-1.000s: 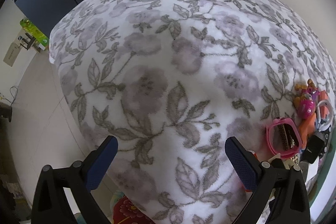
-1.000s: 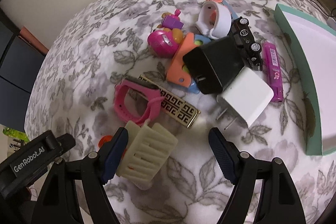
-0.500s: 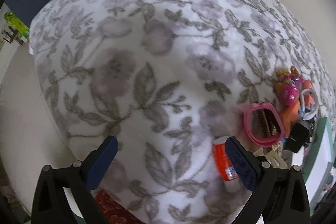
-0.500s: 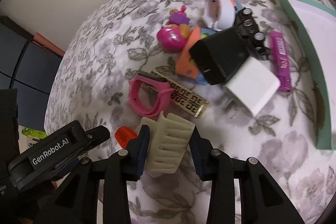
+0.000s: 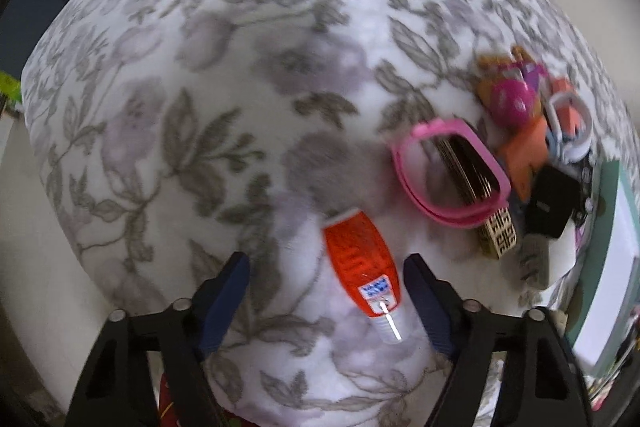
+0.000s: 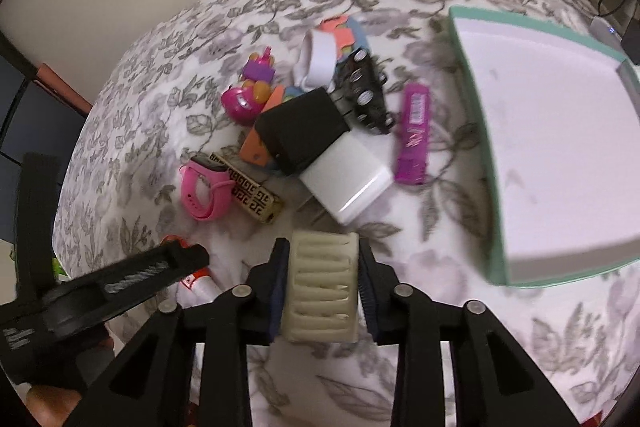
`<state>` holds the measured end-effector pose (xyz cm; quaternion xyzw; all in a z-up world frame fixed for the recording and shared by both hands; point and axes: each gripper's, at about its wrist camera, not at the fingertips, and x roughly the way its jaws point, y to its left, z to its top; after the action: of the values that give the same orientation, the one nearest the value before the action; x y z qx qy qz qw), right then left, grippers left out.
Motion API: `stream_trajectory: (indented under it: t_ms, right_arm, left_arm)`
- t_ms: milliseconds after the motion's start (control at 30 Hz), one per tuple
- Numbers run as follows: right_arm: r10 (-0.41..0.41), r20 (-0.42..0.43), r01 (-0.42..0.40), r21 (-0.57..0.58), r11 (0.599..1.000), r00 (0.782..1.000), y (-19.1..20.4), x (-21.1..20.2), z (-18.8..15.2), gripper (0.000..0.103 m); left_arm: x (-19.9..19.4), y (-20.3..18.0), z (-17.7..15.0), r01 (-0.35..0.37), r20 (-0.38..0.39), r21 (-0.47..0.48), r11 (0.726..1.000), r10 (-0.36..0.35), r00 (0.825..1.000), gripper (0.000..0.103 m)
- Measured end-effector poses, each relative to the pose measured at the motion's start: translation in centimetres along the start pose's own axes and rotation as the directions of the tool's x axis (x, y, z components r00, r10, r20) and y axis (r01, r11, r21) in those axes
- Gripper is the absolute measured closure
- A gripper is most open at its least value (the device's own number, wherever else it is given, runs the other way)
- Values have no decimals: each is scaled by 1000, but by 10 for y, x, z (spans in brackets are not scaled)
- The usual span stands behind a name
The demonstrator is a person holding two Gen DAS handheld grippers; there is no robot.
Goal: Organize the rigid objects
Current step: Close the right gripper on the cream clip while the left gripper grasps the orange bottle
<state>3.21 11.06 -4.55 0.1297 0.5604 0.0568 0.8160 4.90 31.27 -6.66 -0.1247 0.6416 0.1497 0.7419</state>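
A cream ribbed hair clip (image 6: 320, 291) is clamped between the fingers of my right gripper (image 6: 322, 247), which is shut on it just short of the pile. An orange glue tube (image 5: 360, 263) with a white cap lies on the floral blanket between the fingers of my left gripper (image 5: 326, 263). Those jaws are open and narrowed, with the right finger close to the tube's side. In the right wrist view the left gripper's black body (image 6: 120, 287) covers most of the glue tube (image 6: 192, 277).
The pile holds a pink watch band (image 6: 204, 191), gold patterned bar (image 6: 256, 195), black charger (image 6: 304, 131), white charger (image 6: 348, 183), purple tube (image 6: 414, 139), toy car (image 6: 366, 91) and pink toy (image 6: 240, 103). A teal-rimmed white tray (image 6: 560, 277) sits right. The blanket drops off left.
My right gripper closed on the cream clip. My left gripper swung right and down to the orange tube, and its jaws narrowed around it.
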Motion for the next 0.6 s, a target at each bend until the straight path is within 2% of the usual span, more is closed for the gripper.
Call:
stream_trajectory:
  t_ms: [67, 200, 267, 433, 600]
  right_arm:
    - [-18, 6, 18, -10, 1000, 1000, -3, -3, 0, 71]
    - [-16, 5, 16, -11, 1000, 1000, -12, -7, 1, 71]
    - [-14, 5, 14, -10, 1000, 1000, -14, -10, 1, 71]
    - [-4, 30, 4, -16, 1000, 1000, -20, -23, 2, 71]
    - [13, 63, -14, 6, 1000, 998, -32, -37, 7, 71]
  left_arm:
    - [4, -14, -5, -46, 6, 45, 998, 46, 999, 31]
    - [-1, -35, -15, -44, 40, 113, 993, 40, 998, 61]
    - [0, -45, -15, -58, 48, 134, 989, 52, 997, 63]
    - [-6, -60, -15, -1, 51, 136, 991, -6, 999, 66]
    - [-24, -64, -14, 25, 95, 140, 990, -38, 995, 66]
